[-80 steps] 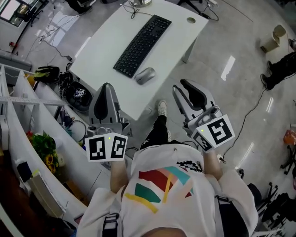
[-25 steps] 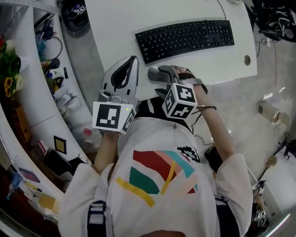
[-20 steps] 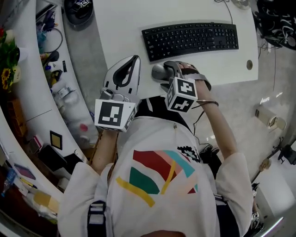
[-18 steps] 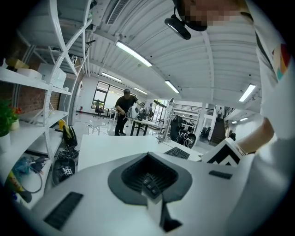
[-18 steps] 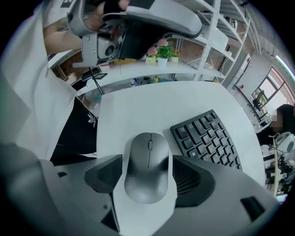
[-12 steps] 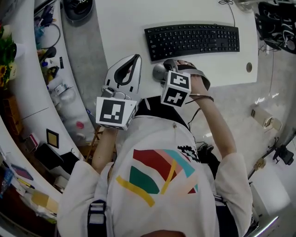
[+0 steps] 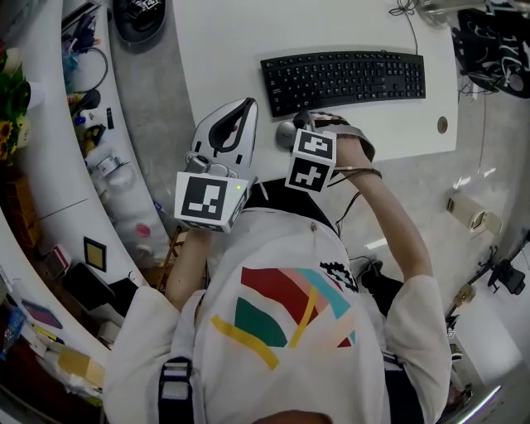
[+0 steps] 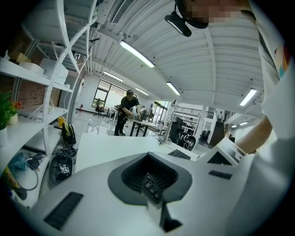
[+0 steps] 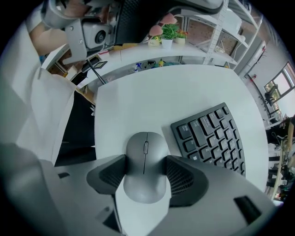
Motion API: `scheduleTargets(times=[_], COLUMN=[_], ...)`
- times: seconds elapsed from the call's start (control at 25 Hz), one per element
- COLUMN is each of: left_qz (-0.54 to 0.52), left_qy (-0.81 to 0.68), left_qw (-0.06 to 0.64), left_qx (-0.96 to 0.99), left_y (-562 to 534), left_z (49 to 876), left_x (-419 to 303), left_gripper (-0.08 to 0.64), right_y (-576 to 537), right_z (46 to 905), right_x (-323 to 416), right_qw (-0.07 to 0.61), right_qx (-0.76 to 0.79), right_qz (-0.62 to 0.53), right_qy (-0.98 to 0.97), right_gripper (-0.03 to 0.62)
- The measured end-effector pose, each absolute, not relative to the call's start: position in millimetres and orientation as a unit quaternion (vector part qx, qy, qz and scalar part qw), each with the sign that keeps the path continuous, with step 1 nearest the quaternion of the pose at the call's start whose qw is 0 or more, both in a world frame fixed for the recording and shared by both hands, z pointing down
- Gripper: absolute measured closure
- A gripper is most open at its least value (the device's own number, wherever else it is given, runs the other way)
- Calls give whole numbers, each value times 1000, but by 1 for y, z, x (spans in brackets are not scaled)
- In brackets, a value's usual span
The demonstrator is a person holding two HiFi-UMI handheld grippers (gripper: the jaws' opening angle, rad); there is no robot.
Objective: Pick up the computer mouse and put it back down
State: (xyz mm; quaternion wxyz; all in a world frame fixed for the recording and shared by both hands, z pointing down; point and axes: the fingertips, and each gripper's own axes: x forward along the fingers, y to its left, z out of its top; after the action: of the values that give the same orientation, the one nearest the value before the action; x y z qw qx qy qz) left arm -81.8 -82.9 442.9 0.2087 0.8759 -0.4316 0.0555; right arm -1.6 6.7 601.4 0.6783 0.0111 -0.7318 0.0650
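The grey computer mouse (image 9: 145, 166) lies on the white desk (image 9: 152, 101) just beside the black keyboard (image 9: 209, 136). My right gripper (image 9: 145, 177) points straight down over the mouse; its jaws are closing, one ribbed pad against each side of it. In the head view only a sliver of the mouse (image 7: 286, 132) shows beside the marker cube of the right gripper (image 7: 303, 126). My left gripper (image 7: 247, 103) hovers at the desk's near-left edge, jaws together with nothing between them; in its own view the left gripper (image 8: 152, 159) looks out level across the desk.
The keyboard (image 7: 344, 79) runs along the desk just beyond the mouse. A round cable hole (image 7: 442, 125) sits near the desk's right end. White shelving with clutter (image 7: 50, 166) curves along the left, and a black bag (image 7: 141, 16) lies on the floor beside it.
My right gripper has tipped down and sunk over the mouse, so its marker cube now hides most of it. The left gripper has drifted slightly along the desk edge.
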Motion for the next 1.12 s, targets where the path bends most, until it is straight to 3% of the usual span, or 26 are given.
scheduleTargets(times=[0.36,0.6,0.76,1.12], left_qz=[44,26,5,-57], left_qy=[-427,-428,-432,-417], left_qw=[196,173,158,87], left_qx=[882,886,888,903], left_y=[-85,-92,-101,-121], left_z=[429,402,374,281], left_x=[-81,-76,-70,-33], left_gripper=[515,515,515,515], right_y=[6,-20,-51,-92], right_z=[592,545,489,327], right_x=[2,5,10,43], right_qw=[647,572,476,153], right_qx=[80,178,273,457], right_qz=[56,64,75,46], right_qy=[-756,-798,-832,-875], right_gripper=[307,308,311,313])
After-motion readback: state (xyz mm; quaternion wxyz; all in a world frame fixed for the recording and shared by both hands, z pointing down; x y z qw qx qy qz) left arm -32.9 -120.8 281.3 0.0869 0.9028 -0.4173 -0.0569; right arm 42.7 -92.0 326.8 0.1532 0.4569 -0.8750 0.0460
